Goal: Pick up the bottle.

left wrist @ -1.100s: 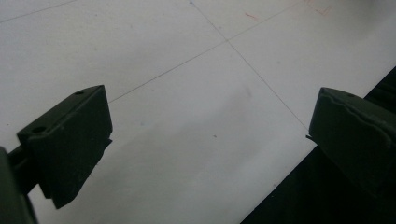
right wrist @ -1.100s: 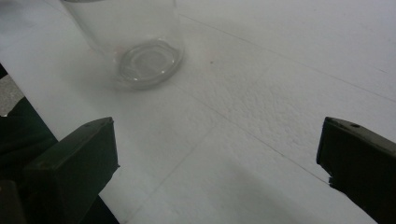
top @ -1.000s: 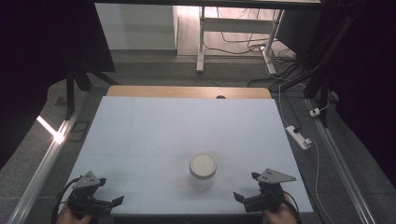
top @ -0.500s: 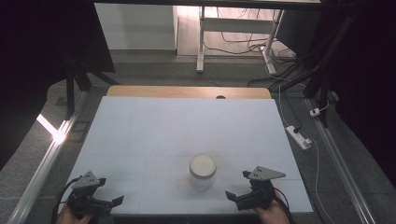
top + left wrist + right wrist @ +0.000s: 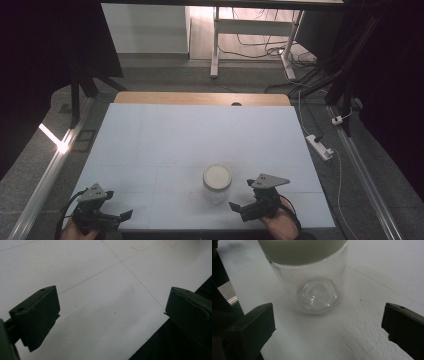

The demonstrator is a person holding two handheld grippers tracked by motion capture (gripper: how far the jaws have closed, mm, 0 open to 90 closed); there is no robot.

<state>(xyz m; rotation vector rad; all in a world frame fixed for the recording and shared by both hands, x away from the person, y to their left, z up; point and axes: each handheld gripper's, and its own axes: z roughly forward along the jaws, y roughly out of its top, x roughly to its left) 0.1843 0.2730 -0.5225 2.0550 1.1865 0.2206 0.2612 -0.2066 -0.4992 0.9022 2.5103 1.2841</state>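
Observation:
A clear glass jar [image 5: 217, 184] with a cream lid stands upright near the front middle of the white table [image 5: 195, 135]. My right gripper [image 5: 239, 209] is open just right of the jar, jaws pointing left toward it, a hand behind it. In the right gripper view the jar [image 5: 312, 285] stands a short way ahead of the wide-apart jaws, empty inside. My left gripper [image 5: 122, 216] rests at the front left corner, open, with nothing between its jaws. The left gripper view looks down on the bare table surface [image 5: 100, 290] and its front edge.
A wooden strip [image 5: 200, 98] borders the table's far edge. A power strip [image 5: 319, 146] and cables lie on the floor to the right. A white table frame [image 5: 215, 45] stands farther back. A metal rail [image 5: 45, 175] runs along the left.
My right gripper has moved left along the front edge, closing in on the jar. The left gripper has stayed in place.

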